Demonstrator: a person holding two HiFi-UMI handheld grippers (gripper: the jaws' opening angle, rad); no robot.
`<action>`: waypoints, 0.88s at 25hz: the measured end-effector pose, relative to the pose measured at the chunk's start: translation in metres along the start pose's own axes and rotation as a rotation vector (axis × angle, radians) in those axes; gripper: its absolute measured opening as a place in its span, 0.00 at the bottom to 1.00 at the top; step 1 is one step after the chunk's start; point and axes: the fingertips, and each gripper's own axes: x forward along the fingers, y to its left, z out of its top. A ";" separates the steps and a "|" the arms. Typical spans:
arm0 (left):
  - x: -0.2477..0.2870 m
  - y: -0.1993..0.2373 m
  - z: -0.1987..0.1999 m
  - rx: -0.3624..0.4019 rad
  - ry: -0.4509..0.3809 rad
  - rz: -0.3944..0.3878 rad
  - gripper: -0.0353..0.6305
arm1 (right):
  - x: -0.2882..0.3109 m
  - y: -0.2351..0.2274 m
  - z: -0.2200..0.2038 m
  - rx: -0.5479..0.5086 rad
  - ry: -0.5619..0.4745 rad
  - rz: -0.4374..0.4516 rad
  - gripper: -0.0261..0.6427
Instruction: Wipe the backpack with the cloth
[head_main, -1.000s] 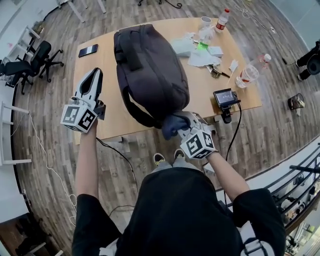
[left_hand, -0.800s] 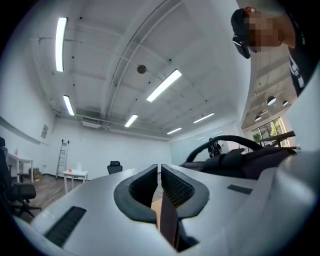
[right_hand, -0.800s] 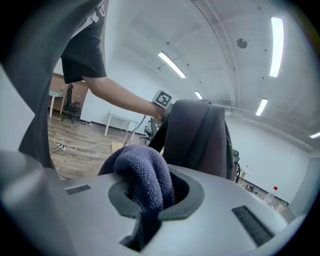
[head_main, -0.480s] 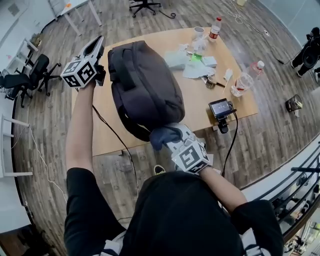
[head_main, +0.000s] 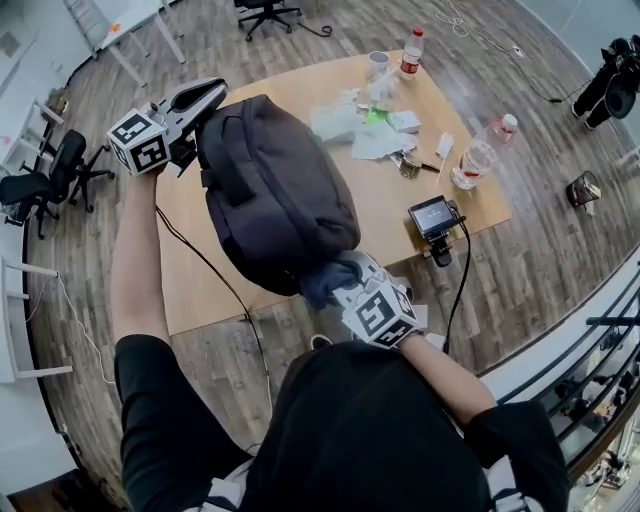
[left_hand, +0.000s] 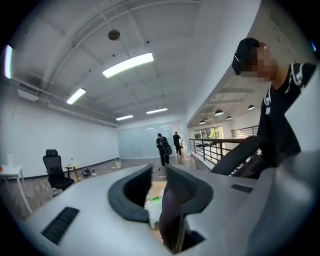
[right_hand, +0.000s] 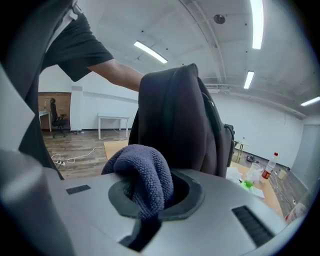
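I see my left gripper (head_main: 215, 90) at the eleven o'clock corner of the dark grey fabric backpack (head_main: 275, 190), touching its top edge; in the left gripper view its jaws are clenched on a dark strip of fabric (left_hand: 172, 220) that looks like part of the backpack, though I cannot tell which part; the backpack stands tilted up on the light wooden table (head_main: 195, 270), filling the table's middle and left; my right gripper (head_main: 348, 285) sits at the backpack's five o'clock end, by the table's near edge; its jaws are grasping a bunched dark blue terry cloth (head_main: 325, 280), and the wad bulges out over the pads in the right gripper view; the cloth meets the backpack's lower end, as far as I can tell; the backpack lies between my two grippers, rising straight ahead of the right one; at two o'clock from the backpack lie loose white papers (head_main: 375, 140) and a clear plastic bottle (head_main: 478, 160); at three o'clock a small black screen device (head_main: 433, 215) sits at the table edge.
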 end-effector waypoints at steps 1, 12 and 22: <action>-0.004 0.000 -0.002 -0.015 0.036 -0.026 0.28 | -0.001 0.000 -0.003 0.009 0.005 0.006 0.09; -0.023 0.007 -0.017 -0.289 0.026 -0.006 0.54 | 0.000 0.000 -0.021 0.112 0.024 0.050 0.09; 0.004 -0.024 -0.002 -0.334 -0.043 -0.119 0.26 | 0.004 -0.013 -0.023 0.275 0.009 0.032 0.09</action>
